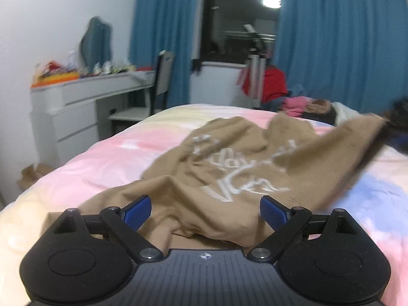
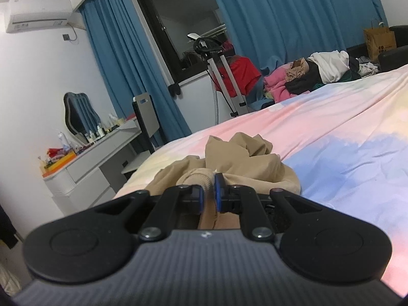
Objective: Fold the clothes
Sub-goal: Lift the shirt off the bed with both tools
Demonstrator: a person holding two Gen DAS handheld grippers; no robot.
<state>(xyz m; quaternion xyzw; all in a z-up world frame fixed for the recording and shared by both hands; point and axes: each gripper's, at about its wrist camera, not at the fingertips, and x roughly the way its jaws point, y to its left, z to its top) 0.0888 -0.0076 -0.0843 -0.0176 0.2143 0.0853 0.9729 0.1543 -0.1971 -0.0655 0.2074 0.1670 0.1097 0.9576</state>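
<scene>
My left claw (image 1: 205,210) hovers wide open, its two ribbed blue pads (image 1: 137,210) either side of the hem of one tan sweatshirt (image 1: 229,168); soft knit, white lettering, rumpled across the pastel tie-dye bed (image 1: 107,163). My right claw (image 2: 209,187) is pinched closed on a ribbed cuff of the sweatshirt (image 2: 237,158). One mixed laundry pile (image 2: 313,74) lies behind.

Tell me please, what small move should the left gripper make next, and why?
Probably close the left gripper on the tan shirt. Its jaws stand wide open with a crumpled edge of the shirt lying between them, while the right gripper already pinches tan cloth. The shirt lies bunched on the bed, not yet spread.
</scene>
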